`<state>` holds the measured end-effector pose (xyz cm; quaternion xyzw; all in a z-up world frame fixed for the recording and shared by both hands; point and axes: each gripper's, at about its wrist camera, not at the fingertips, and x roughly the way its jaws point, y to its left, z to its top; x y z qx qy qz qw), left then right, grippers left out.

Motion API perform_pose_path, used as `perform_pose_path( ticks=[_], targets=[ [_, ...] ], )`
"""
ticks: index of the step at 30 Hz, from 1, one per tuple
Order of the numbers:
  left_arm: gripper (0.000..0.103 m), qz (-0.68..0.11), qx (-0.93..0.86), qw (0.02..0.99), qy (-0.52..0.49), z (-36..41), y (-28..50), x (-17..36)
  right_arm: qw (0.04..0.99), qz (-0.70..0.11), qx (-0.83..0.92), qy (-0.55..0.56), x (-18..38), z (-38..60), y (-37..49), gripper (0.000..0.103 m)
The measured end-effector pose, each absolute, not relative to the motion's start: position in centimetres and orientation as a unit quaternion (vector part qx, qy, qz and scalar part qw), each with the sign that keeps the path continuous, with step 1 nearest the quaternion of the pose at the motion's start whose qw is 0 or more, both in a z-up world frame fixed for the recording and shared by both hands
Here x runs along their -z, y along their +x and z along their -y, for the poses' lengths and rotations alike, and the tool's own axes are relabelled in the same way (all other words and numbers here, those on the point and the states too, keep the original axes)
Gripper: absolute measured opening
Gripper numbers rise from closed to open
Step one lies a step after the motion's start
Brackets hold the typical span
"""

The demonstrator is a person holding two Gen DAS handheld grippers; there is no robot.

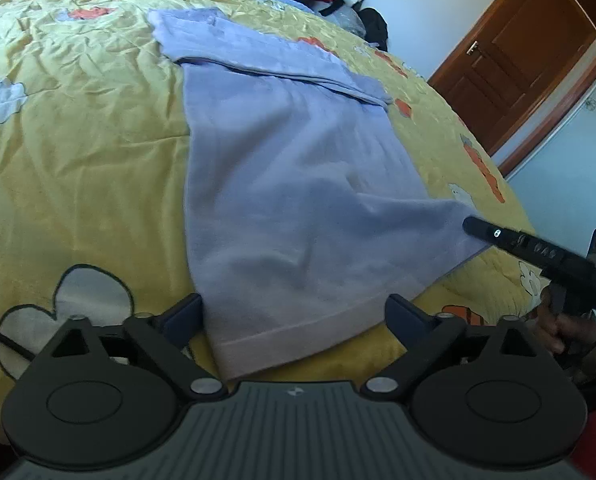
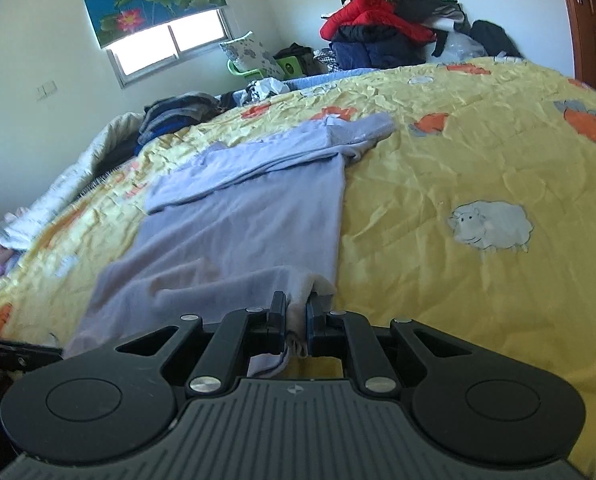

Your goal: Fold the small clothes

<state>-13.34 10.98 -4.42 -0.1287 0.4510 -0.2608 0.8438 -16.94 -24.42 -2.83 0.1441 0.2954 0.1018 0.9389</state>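
A pale lilac knit garment (image 1: 290, 184) lies flat on the yellow quilt (image 1: 78, 160), its sleeves folded across the far end. My left gripper (image 1: 296, 316) stands open over the near hem; the cloth lies between the wide-apart fingers without being pinched. In the right wrist view the same garment (image 2: 238, 232) stretches away from me, and my right gripper (image 2: 296, 316) is shut on its near hem corner, a bunch of fabric squeezed between the pads. The right gripper's fingers (image 1: 518, 244) show from the side in the left wrist view, at the garment's right corner.
A heap of dark and red clothes (image 2: 390, 28) sits at the far end of the bed; more clothes (image 2: 178, 116) lie along the left side. A brown wooden door (image 1: 530, 52) stands to the right. A person's hand (image 1: 566, 332) holds the right gripper.
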Motion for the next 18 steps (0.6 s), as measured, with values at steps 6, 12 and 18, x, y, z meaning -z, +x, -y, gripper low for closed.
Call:
perform_pose_path(
  ticks=[6,12,18],
  targets=[
    [0.099,-0.461,0.247,0.833,-0.178,-12.1,-12.7,4.5,0.946,-0.251,-0.134,0.158,0.1,24.5,-17.4,0.013],
    [0.085,-0.447,0.261,0.841,-0.156,-9.9,-12.8,4.5,0.942,-0.260,-0.130,0.166,0.3,24.5,-16.7,0.013],
    [0.008,-0.448,0.217,0.860,-0.116,-9.9,-12.9,4.7,0.942,-0.267,-0.130,0.158,0.8,24.2,-16.9,0.013]
  ],
)
